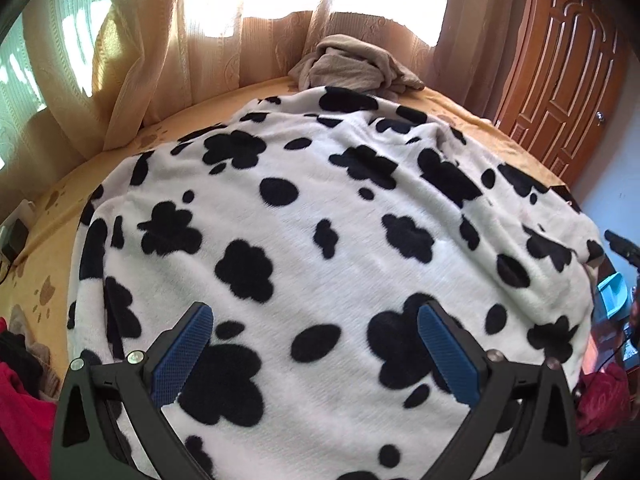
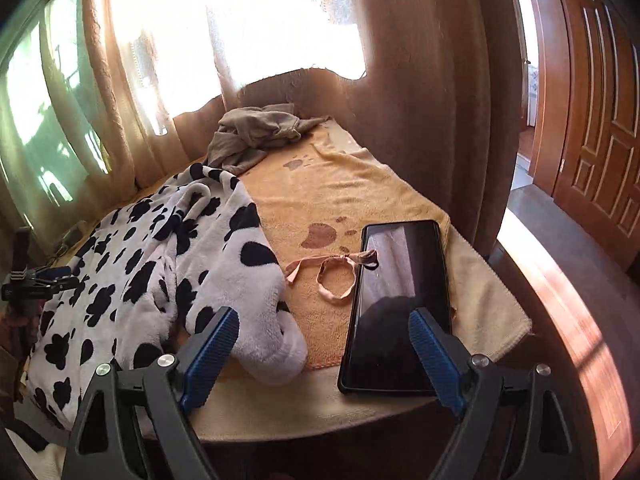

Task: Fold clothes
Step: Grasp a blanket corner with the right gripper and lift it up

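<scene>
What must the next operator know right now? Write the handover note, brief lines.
Left gripper: open, empty, above the black-and-white cow-print fleece garment.
Right gripper: open, empty, over the table's near edge, between the garment's sleeve and a black smartphone.
Garment spread on the tan paw-print towel; crumpled beige cloth at the far end.
Done: no fold visible.
Left: fold the garment.

My left view cuts the cow-print fleece (image 1: 320, 240) off at its near edge. At far right, small objects (image 1: 616, 300) stay unidentifiable.
</scene>
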